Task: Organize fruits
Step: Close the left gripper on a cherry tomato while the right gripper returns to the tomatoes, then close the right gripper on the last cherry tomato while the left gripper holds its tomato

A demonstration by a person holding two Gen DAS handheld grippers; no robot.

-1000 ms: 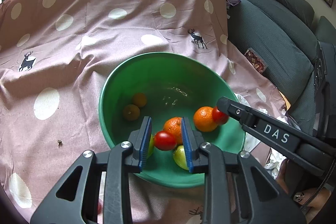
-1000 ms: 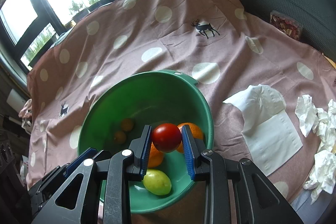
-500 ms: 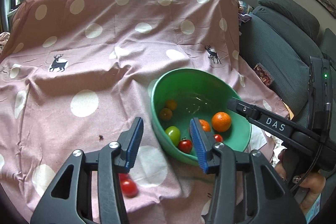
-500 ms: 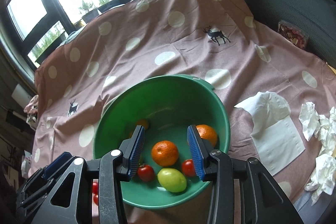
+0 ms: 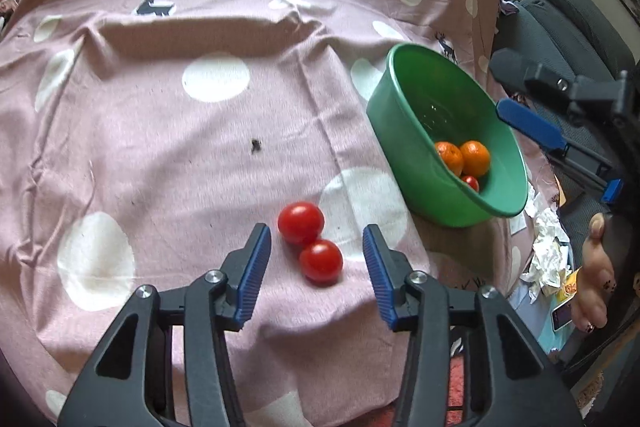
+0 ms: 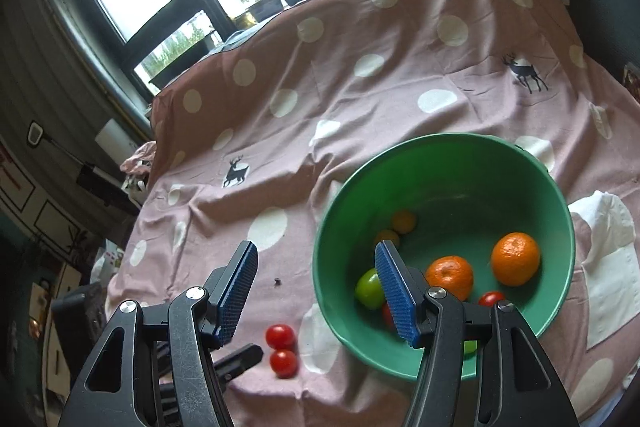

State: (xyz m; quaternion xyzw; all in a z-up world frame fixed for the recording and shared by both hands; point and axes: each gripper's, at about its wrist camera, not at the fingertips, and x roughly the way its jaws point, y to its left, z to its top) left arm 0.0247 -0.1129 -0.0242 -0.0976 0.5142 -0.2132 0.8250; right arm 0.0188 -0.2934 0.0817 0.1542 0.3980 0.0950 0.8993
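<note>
Two red tomatoes (image 5: 301, 223) (image 5: 321, 261) lie touching on the pink dotted cloth (image 5: 160, 147). My left gripper (image 5: 316, 267) is open and empty, its fingers either side of them, just above. The green bowl (image 5: 416, 163) to the right holds two oranges (image 5: 475, 158), a tomato and more. In the right wrist view my right gripper (image 6: 316, 291) is open and empty above the bowl's (image 6: 336, 311) left rim. Inside are oranges (image 6: 515, 259), a green fruit (image 6: 370, 289), small tomatoes and two small yellow fruits (image 6: 403, 221). The two tomatoes (image 6: 281, 335) lie left of the bowl.
White napkins (image 6: 608, 267) lie right of the bowl. Crumpled tissues (image 5: 548, 251) sit at the table's right edge, with a grey sofa (image 5: 568, 27) beyond. A small dark speck (image 5: 255, 145) lies on the cloth. Windows stand behind the table.
Both grippers let tomatoes go into the bowl and opened. My left gripper moved left and down over the two tomatoes on the cloth. My right gripper pulled back and left.
</note>
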